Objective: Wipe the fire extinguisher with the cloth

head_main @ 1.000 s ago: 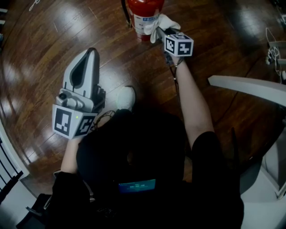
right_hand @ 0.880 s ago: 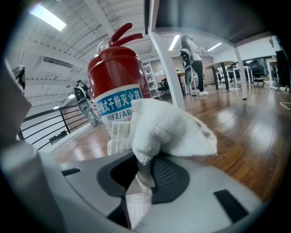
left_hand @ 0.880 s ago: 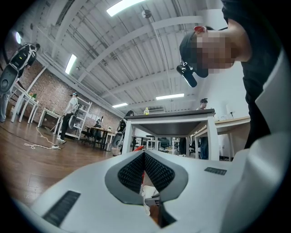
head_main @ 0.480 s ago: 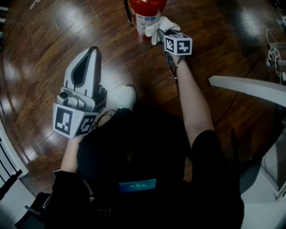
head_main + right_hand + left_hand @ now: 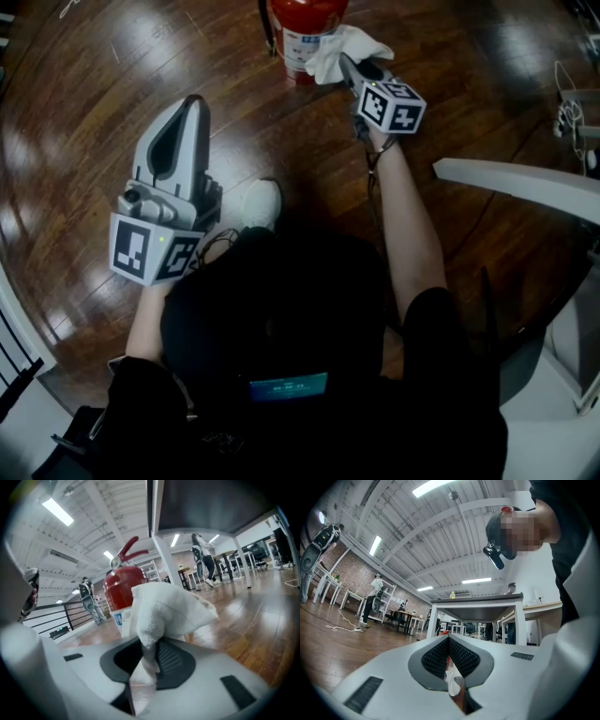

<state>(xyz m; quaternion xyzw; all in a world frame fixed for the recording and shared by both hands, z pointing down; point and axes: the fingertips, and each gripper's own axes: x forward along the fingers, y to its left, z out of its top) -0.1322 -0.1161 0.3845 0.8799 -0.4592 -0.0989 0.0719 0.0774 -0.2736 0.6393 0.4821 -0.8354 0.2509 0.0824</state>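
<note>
your right gripper clamps a crumpled white cloth between its jaws, out at the far side of the dark wooden floor. the cloth bunches just beside the right flank of the upright red fire extinguisher with a white label; whether the two touch isn't clear. your left gripper hovers nearer and to the left, well apart from the extinguisher, its jaws pressed together with nothing between them.
</note>
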